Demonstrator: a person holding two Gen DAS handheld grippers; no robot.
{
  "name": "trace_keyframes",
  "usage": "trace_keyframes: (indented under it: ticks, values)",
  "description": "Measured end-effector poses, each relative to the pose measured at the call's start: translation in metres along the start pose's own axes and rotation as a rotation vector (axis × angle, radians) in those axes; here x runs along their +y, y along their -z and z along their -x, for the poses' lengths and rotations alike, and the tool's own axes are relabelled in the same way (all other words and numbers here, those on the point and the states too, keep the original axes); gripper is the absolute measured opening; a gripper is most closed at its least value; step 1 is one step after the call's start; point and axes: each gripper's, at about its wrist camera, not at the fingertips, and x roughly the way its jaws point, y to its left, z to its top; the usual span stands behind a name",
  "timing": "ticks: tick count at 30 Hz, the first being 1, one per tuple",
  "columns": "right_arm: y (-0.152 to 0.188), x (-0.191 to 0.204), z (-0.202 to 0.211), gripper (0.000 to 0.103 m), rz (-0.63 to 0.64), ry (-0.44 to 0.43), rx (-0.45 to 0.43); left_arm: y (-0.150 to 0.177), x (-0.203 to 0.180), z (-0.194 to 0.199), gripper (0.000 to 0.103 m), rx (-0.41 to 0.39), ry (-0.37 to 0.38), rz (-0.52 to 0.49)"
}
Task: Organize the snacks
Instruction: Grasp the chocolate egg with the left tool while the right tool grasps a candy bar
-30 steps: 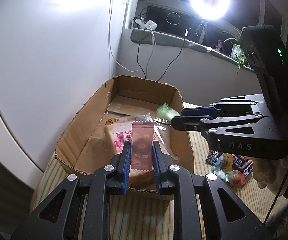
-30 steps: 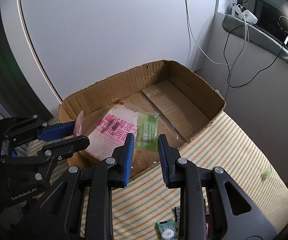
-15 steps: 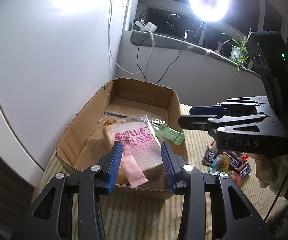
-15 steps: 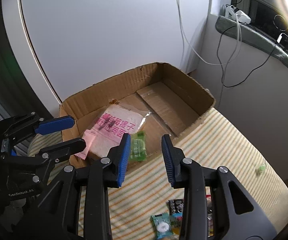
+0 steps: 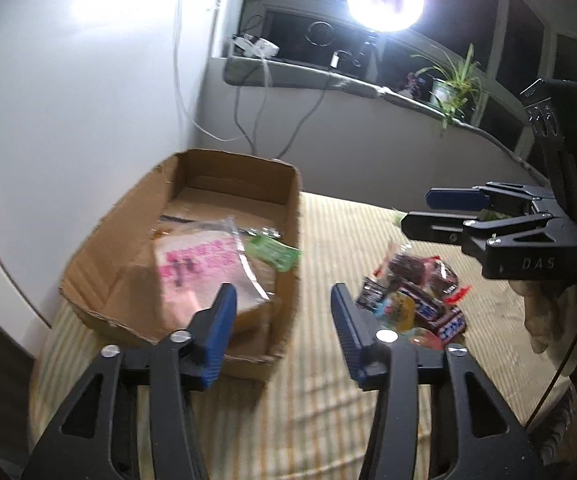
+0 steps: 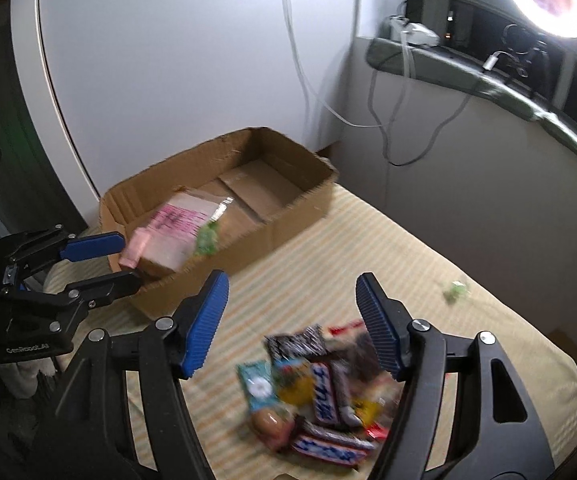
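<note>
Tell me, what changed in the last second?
Both grippers let go: the left gripper dropped its pink packet and the right gripper its green packet into the cardboard box. Both have swung away toward the snack pile, jaws opening, empty. The box, the bread bag and the pile stayed put.

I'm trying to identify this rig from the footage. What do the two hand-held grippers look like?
Both match: the left hand-held gripper and the right hand-held gripper have black angular frames with triangular cut-outs, silver screw heads and blue ribbed finger pads. The right one's body reads "DAS" and shows a small green light; the left one's carries small, blurred white lettering.
</note>
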Motion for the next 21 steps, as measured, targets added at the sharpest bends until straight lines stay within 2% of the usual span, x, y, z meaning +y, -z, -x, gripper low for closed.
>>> trace_keyframes:
  ticks: [6, 12, 14, 18, 21]
  values:
    - [0.029, -0.027, 0.016, 0.069, -0.030, 0.058, 0.021, 0.010, -0.024, -0.005, 0.049, 0.033, 0.049, -0.022]
    - [0.065, -0.042, 0.022, 0.069, -0.012, 0.039, 0.085, 0.017, -0.041, -0.013, 0.049, 0.067, 0.091, -0.034]
    - [0.075, -0.044, 0.021, 0.066, 0.009, 0.031, 0.110, 0.019, -0.049, -0.015, 0.049, 0.078, 0.105, -0.043]
    - [0.091, -0.043, 0.020, 0.053, 0.082, 0.023, 0.152, 0.024, -0.066, -0.022, 0.049, 0.105, 0.131, -0.068]
    - [0.100, -0.037, 0.019, 0.052, 0.150, -0.011, 0.185, 0.028, -0.076, -0.026, 0.049, 0.126, 0.149, -0.085]
